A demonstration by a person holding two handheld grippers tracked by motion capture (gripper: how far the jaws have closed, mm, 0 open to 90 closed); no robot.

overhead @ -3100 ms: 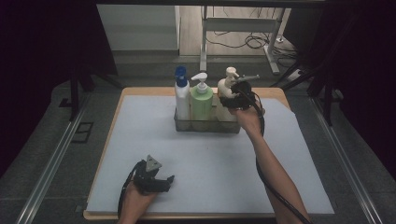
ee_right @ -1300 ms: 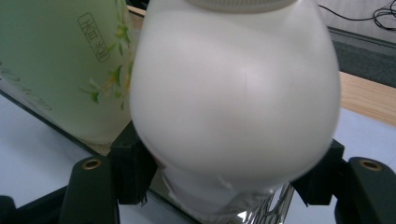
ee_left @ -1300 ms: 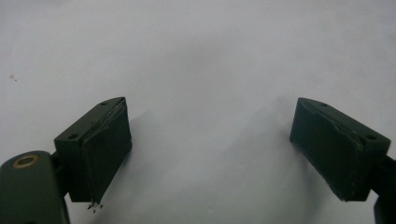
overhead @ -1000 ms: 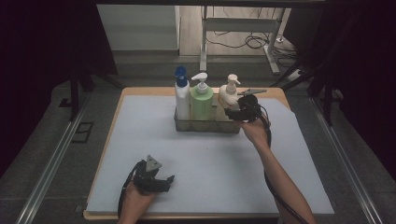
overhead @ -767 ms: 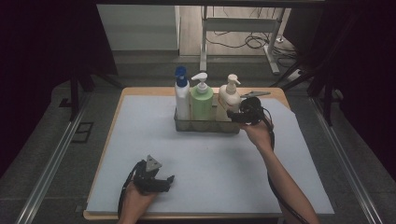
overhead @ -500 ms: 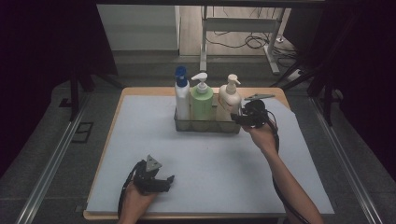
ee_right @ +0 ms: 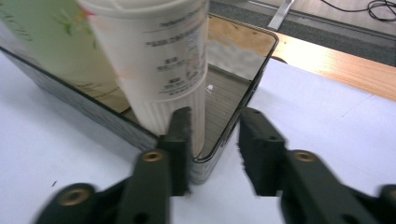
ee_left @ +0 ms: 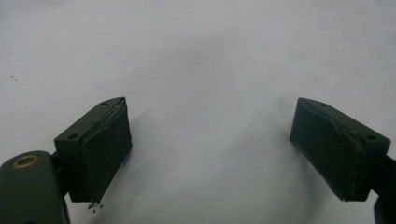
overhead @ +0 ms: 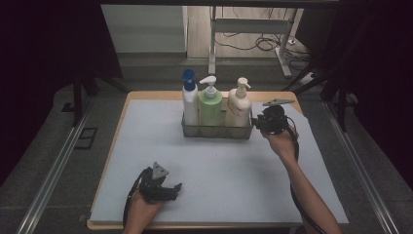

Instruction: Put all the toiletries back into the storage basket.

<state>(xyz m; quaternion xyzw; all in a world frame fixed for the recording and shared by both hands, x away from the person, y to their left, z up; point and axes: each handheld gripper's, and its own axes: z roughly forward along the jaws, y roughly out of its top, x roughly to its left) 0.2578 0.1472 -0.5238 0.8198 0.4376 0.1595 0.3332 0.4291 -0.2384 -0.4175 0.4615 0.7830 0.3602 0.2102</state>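
Tray: a dark, shiny tray [overhead: 216,131] is seen at the far middle of the table, standing on the pale mat [overhead: 219,170]; three bottles are held upright in it, side by side.
Bottles: a white bottle with a blue cap [overhead: 189,100] is placed at the left end, a green pump bottle [overhead: 210,105] in the middle, and a cream pump bottle [overhead: 238,105] at the right end.
Right gripper: the right gripper [overhead: 258,122] is held at the right end of the tray, just beside the cream pump bottle.
Right jaws: in the right gripper view the jaws are seen apart, with a gap between them and nothing clamped; the right gripper [ee_right: 215,140] is set across the tray's near right corner [ee_right: 224,144], one jaw in front of the foot of the cream bottle [ee_right: 159,65], the other over the mat [ee_right: 327,116] outside the tray.
Left gripper: the left gripper [overhead: 173,187] is rested low on the mat near the front edge, well apart from the tray.
Left jaws: in the left gripper view the left gripper [ee_left: 210,140] is shown with its jaws wide apart, with bare mat [ee_left: 210,60] between them.
Table edge: a strip of wood [ee_right: 336,60] is seen beyond the mat.
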